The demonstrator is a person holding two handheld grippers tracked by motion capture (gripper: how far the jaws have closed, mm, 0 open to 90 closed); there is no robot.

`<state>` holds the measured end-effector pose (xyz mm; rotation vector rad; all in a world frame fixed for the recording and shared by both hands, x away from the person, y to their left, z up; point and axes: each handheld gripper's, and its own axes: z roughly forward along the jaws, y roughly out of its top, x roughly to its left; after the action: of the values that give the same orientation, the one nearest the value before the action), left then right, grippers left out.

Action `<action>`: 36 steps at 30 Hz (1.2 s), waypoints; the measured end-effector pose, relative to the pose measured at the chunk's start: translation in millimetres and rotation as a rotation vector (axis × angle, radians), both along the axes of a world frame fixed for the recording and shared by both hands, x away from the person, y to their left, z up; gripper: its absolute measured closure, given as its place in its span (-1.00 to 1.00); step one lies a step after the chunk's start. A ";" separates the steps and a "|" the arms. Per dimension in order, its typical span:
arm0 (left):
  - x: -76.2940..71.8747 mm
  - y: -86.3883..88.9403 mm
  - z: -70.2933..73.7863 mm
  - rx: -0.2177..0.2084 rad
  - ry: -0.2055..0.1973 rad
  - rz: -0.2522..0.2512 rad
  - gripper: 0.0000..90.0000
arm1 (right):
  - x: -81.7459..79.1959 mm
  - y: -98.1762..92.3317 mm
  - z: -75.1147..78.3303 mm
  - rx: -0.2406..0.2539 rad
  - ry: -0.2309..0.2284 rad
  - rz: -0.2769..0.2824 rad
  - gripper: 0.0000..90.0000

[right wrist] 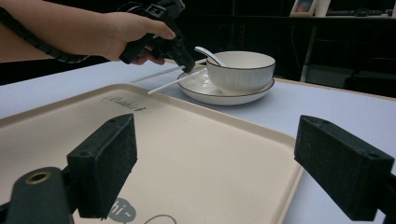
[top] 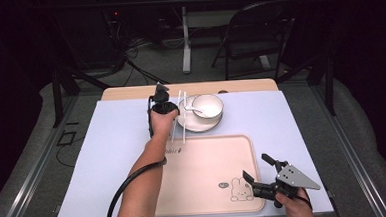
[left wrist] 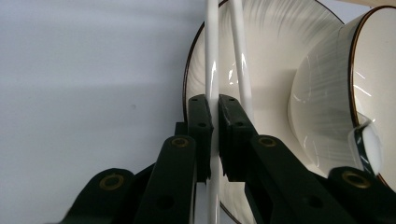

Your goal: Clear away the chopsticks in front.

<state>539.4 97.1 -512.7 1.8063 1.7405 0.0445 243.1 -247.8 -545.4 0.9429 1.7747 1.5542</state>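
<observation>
Nearest the high camera, at about five o'clock on the table, the right gripper (top: 257, 177) rests with its jaws spread wide and nothing between them, parked over the corner of the tray (top: 203, 158), probably so it is clear of the work but ready to help.

That tray, pale pink with a rabbit print, is the largest thing on the blue table cover (top: 117, 137) and lies bare; it looks like the place where the tableware is meant to go, which would explain why it sits directly below the dishes.

At twelve o'clock from the tray stands the plate (top: 198, 124), with the white bowl (top: 207, 106) on it and a spoon (top: 193, 108) leaning inside the bowl.

Across the plate's nine o'clock rim lie two white chopsticks (top: 183, 120), their near ends propped off the table, which leaves room for jaws to get around them.

Smallest, the left gripper (left wrist: 215, 116) has come in from that side and is pressed together on one chopstick (left wrist: 212, 70); the second chopstick (left wrist: 241, 60) lies just beside it, outside the pads.
</observation>
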 end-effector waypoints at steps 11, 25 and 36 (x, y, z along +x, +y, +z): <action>-21.7 31.8 14.5 0.007 -0.053 0.054 0.88 | -0.3 2.0 0.4 -0.009 -0.004 0.013 -0.73; -63.7 81.0 27.3 -0.023 -0.081 0.078 0.89 | -0.1 3.4 0.3 -0.018 -0.004 0.018 -0.73; -106.6 104.3 21.1 -0.063 -0.089 0.074 0.89 | -0.1 3.6 0.0 -0.024 -0.004 0.013 -0.71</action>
<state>432.8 201.5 -491.6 1.6698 1.7267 0.0976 242.9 -244.3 -545.4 0.9183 1.7964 1.5390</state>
